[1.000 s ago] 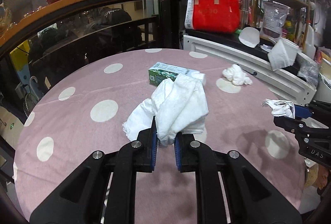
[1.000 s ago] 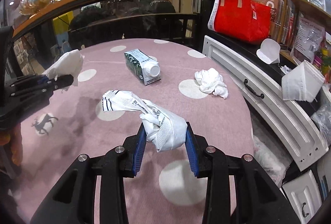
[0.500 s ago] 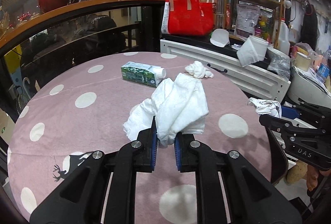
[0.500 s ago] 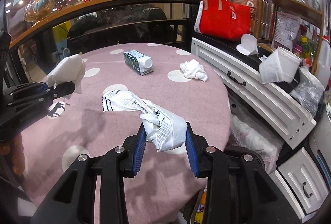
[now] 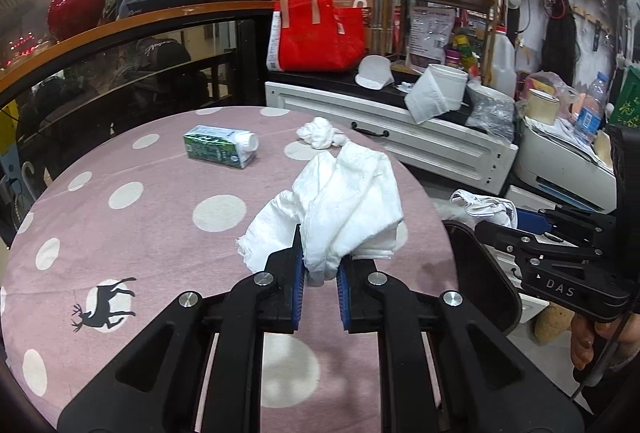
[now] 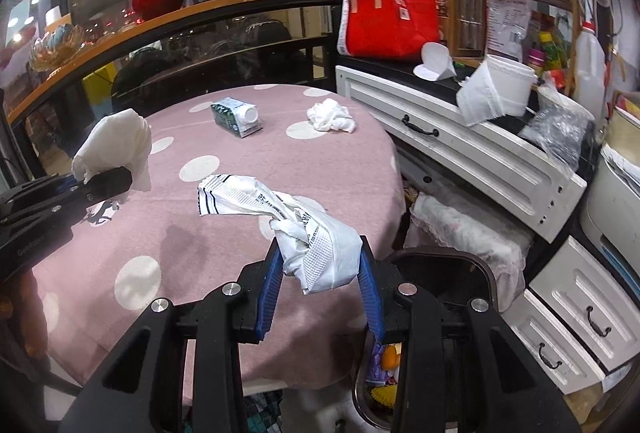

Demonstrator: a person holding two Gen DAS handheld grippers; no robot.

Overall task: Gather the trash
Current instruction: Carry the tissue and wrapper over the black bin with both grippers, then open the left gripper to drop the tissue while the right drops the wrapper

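My left gripper (image 5: pixel 320 281) is shut on a crumpled white tissue (image 5: pixel 340 201), held above the pink polka-dot table (image 5: pixel 120 233). My right gripper (image 6: pixel 320 285) is shut on a crumpled white printed wrapper (image 6: pixel 316 241), held over the table's right edge, above a dark trash bin (image 6: pixel 440 273). On the far part of the table lie a green and white carton (image 5: pixel 220 147) on its side and a wad of white tissue (image 5: pixel 320 132). Both also show in the right wrist view: the carton (image 6: pixel 236 117) and the wad (image 6: pixel 332 115).
The trash bin also shows in the left wrist view (image 5: pixel 480 273), right of the table, with colourful trash inside. A white drawer cabinet (image 6: pixel 460 145) stands to the right. A red bag (image 5: pixel 320 33) sits on it. A curved glass rail (image 5: pixel 120 45) runs behind the table.
Both grippers have pulled back and to the right with their trash still held. The table looks further away and the trash bin has come into view under the right gripper.
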